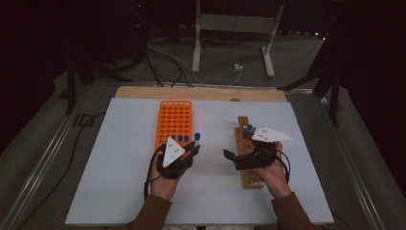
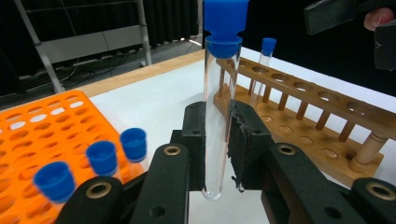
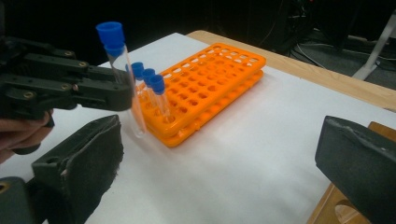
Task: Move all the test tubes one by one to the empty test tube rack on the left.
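Note:
My left gripper (image 2: 219,135) is shut on a clear test tube (image 2: 220,93) with a blue cap, held upright just right of the orange rack (image 1: 174,120). In the right gripper view the same tube (image 3: 123,79) hangs off the table beside the rack's near corner. Three blue-capped tubes (image 2: 102,156) stand in the orange rack's near row. My right gripper (image 3: 224,163) is open with nothing between its pads, and it hovers over the wooden rack (image 1: 246,177). One capped tube (image 2: 264,60) stands at the far end of that wooden rack.
A white mat (image 1: 119,182) covers the table, with a bare wooden strip along the far edge. Between the two racks lies open mat. Cables and a metal stand's legs (image 1: 196,48) lie on the floor beyond the table.

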Demonstrator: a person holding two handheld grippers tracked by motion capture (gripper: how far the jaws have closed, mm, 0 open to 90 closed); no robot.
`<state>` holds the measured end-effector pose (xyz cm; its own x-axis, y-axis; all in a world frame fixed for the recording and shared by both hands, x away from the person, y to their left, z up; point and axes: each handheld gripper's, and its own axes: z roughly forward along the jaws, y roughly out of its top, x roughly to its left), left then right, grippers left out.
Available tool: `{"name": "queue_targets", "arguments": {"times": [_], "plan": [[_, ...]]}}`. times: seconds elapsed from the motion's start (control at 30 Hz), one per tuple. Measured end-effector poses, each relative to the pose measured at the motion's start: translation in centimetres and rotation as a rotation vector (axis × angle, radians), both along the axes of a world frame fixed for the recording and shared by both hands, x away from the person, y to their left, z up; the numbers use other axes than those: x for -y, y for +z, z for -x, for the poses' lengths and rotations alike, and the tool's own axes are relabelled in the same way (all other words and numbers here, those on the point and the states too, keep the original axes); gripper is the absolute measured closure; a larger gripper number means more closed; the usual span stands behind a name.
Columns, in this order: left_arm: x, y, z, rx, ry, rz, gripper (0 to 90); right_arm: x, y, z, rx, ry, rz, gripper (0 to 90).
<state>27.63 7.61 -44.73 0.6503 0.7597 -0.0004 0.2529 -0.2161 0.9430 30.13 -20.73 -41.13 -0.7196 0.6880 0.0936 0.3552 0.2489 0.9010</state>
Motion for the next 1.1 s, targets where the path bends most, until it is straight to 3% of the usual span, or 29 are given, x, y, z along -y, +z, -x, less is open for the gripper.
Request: {"name": "queue_targets", "arguments": {"times": [1.1], "plan": [[-4.6, 0.4, -0.4, 0.015, 0.084, 0.029, 78.2, 1.6, 0.8, 0.0, 0.019, -0.031, -0.034, 1.0]]}}
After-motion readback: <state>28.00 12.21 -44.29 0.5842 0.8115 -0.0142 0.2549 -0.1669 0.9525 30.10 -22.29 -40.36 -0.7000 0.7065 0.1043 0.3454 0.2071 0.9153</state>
